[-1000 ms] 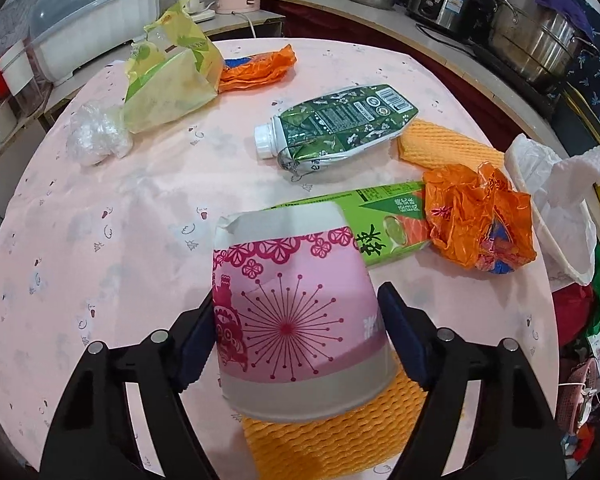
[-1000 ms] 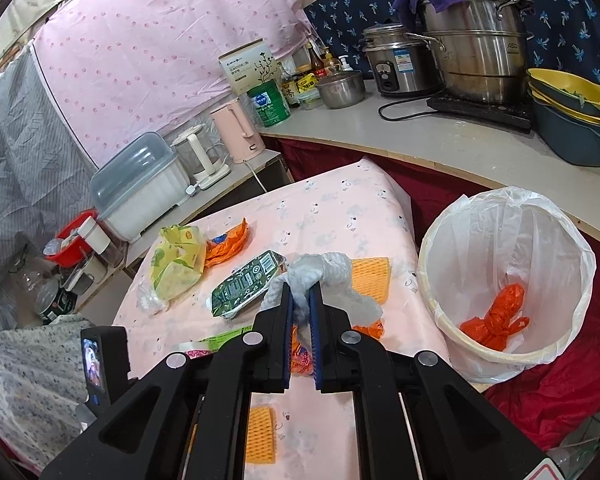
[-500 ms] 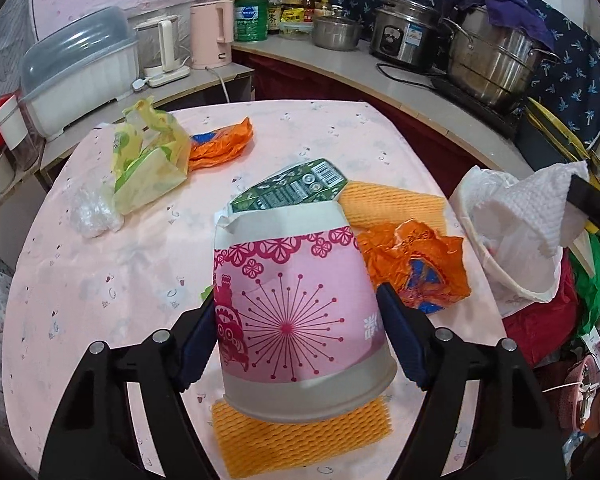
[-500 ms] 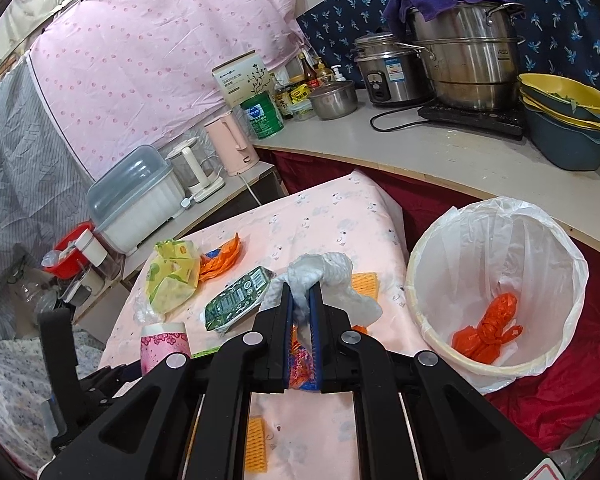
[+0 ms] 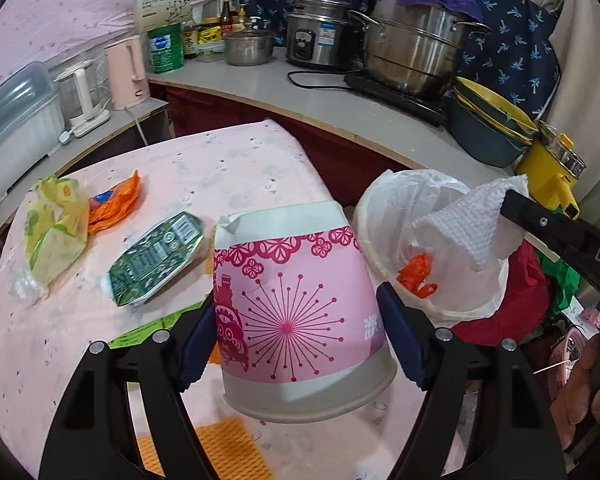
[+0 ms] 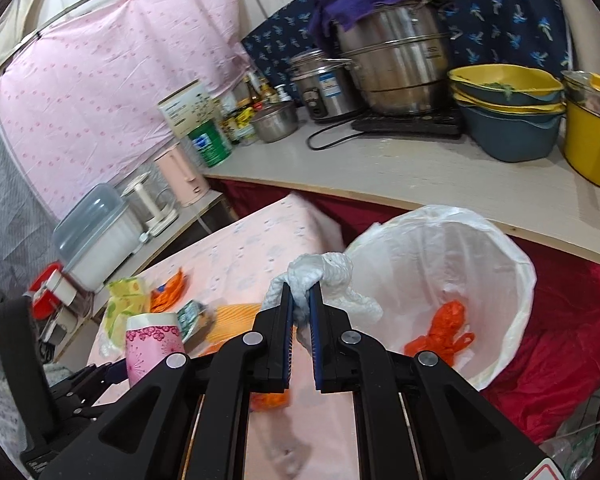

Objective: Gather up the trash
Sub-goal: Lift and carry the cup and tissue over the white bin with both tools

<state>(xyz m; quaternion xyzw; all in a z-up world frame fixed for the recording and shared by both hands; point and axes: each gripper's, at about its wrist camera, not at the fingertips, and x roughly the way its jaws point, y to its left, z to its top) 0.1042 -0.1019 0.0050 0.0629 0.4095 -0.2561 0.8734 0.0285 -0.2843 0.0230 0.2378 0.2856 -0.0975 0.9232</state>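
Note:
My left gripper [image 5: 296,320] is shut on a pink and white paper cup [image 5: 296,304], held upside down above the pink table [image 5: 228,168]; the cup also shows in the right wrist view [image 6: 152,344]. My right gripper [image 6: 301,300] is shut on a crumpled white paper towel [image 6: 320,276], held at the near rim of the white-lined trash bin [image 6: 496,248]. The towel [image 5: 472,224] hangs over the bin [image 5: 392,188] in the left wrist view. An orange wrapper [image 6: 440,332] lies in the bin.
On the table lie a green pouch [image 5: 156,256], a yellow-green bag [image 5: 56,232], an orange wrapper [image 5: 116,204], a green carton [image 5: 156,326] and orange foam nets [image 5: 220,452]. A counter [image 5: 340,108] with pots stands behind. Red cloth [image 5: 512,300] lies under the bin.
Both grippers have moved right toward the bin. The cup is lifted higher off the table, and the paper towel now reaches the bin's rim.

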